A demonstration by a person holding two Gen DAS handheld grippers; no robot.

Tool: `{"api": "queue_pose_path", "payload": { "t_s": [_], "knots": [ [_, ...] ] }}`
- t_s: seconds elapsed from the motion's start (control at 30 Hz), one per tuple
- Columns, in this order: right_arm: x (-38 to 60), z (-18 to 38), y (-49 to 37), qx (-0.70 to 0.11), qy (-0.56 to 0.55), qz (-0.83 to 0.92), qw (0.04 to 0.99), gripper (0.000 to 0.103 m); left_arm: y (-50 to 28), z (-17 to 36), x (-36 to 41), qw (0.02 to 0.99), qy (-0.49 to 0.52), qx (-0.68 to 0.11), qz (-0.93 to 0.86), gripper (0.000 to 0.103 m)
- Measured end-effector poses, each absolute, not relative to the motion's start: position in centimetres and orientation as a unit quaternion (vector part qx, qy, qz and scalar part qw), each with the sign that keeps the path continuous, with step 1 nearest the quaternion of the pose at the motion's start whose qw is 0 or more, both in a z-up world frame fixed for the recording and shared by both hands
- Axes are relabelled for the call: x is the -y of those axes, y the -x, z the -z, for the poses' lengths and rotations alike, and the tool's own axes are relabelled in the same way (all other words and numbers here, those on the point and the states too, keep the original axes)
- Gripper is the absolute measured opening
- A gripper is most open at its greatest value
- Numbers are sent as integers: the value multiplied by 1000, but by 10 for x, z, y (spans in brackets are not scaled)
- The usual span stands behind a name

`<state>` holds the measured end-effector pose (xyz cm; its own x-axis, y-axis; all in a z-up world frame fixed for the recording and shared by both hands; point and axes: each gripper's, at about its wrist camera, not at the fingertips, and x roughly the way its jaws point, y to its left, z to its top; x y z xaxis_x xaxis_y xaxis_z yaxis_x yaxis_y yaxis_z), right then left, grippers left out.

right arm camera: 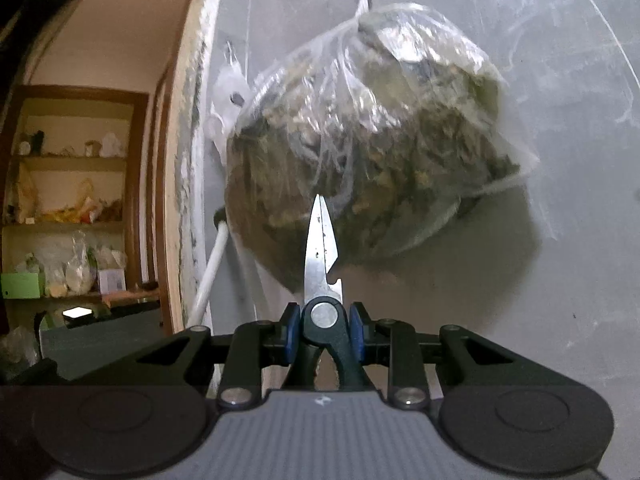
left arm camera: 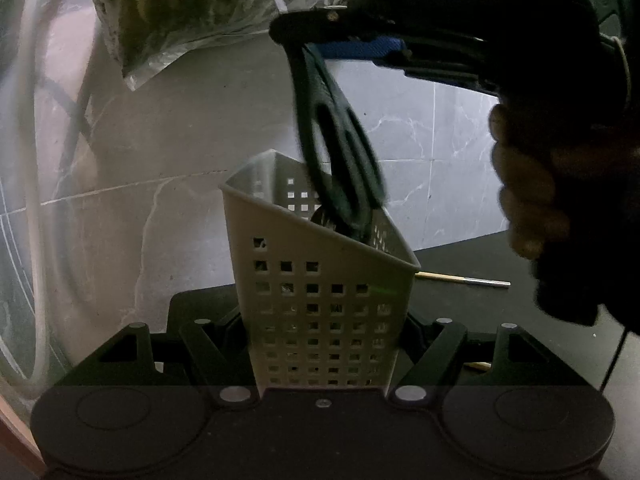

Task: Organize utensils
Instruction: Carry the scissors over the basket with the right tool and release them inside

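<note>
While the right gripper (right arm camera: 325,330) clamps scissors (right arm camera: 320,240), only the left gripper (left arm camera: 324,344) view shows it squeezing the caddy (left arm camera: 320,280)

Matt plastic caddy (left arm camera: 320,304); shiny metal-bladed scissors (right arm camera: 320,248).

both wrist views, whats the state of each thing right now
scissors: blades closed, pointing up, handles down into the holder
utensil holder: upright, gripped on both sides, something already inside
right gripper: shut on the scissors at the pivot
left gripper: shut on the utensil holder
plastic bag: tied shut, hanging on the wall
chopstick: lying flat on the counter behind the holder
</note>
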<state>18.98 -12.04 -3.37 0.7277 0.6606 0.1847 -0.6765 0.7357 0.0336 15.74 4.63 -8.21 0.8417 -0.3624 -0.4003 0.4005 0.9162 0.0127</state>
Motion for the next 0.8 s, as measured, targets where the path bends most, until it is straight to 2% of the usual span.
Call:
{"api": "queue_pose_path", "payload": {
  "t_s": [0.17,0.33,0.57,0.8],
  "knots": [
    [122,55,-189,108,-68,-369,921,29,-157,83,-45,958,-60,-195,201,76],
    [141,65,-184,101,-90,-345,929,29,-157,84,-45,958,-68,-191,202,76],
    [149,63,-185,95,-18,-360,928,30,-158,83,-43,958,-71,-191,201,76],
    [153,47,-199,50,5,-416,908,29,-158,82,-41,958,-70,-194,197,76]
  ]
}}
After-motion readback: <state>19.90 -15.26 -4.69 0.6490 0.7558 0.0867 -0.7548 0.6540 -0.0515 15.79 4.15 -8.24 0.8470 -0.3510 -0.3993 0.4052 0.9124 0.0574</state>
